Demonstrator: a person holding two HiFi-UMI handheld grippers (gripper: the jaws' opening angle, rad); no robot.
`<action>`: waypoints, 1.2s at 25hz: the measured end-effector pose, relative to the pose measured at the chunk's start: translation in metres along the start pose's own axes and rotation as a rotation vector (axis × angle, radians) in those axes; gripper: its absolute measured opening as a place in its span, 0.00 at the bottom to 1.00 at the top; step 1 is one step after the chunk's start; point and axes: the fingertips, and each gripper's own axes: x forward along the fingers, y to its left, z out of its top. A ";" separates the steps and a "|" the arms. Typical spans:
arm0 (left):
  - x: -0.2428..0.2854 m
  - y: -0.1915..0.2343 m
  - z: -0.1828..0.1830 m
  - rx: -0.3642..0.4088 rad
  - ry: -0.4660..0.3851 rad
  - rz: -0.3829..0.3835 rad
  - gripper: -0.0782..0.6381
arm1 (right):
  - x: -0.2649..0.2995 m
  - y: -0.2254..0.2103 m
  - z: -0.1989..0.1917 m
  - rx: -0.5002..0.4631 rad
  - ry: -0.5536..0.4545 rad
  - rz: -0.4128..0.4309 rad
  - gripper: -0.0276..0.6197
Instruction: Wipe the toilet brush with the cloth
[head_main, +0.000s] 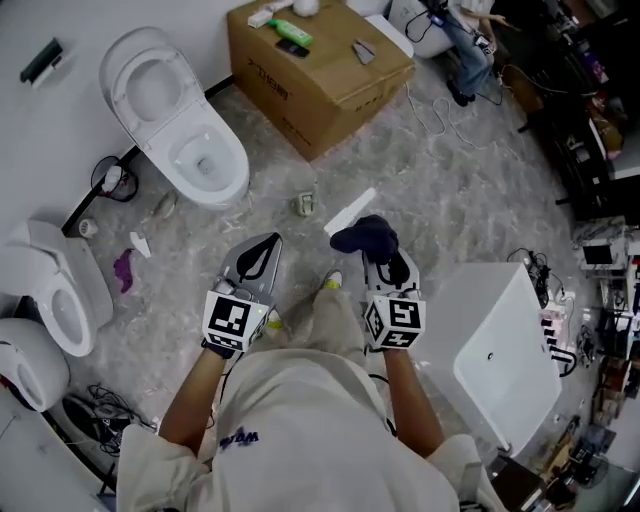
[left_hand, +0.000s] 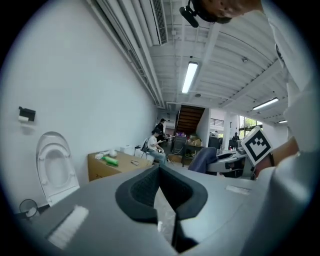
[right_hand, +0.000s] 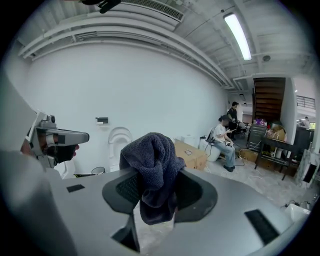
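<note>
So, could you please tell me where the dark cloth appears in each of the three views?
Head view: the cloth lies just right of the middle.
Left gripper view: right of centre, small, at mid height.
Right gripper view: dead centre, pinched between the jaws.
Shared landmark: the cardboard box, in all three.

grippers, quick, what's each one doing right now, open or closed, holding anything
Left gripper: closed, nothing between its jaws.
Right gripper: closed on the dark cloth.
</note>
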 end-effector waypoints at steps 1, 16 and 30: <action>-0.008 0.001 0.006 0.021 -0.001 0.013 0.11 | -0.007 0.003 0.002 0.001 -0.011 0.004 0.30; -0.045 -0.042 0.033 0.109 -0.026 0.071 0.11 | -0.077 -0.028 0.009 0.083 -0.117 -0.031 0.29; -0.063 -0.067 0.023 0.122 -0.023 0.047 0.11 | -0.122 -0.016 -0.011 0.105 -0.135 -0.043 0.29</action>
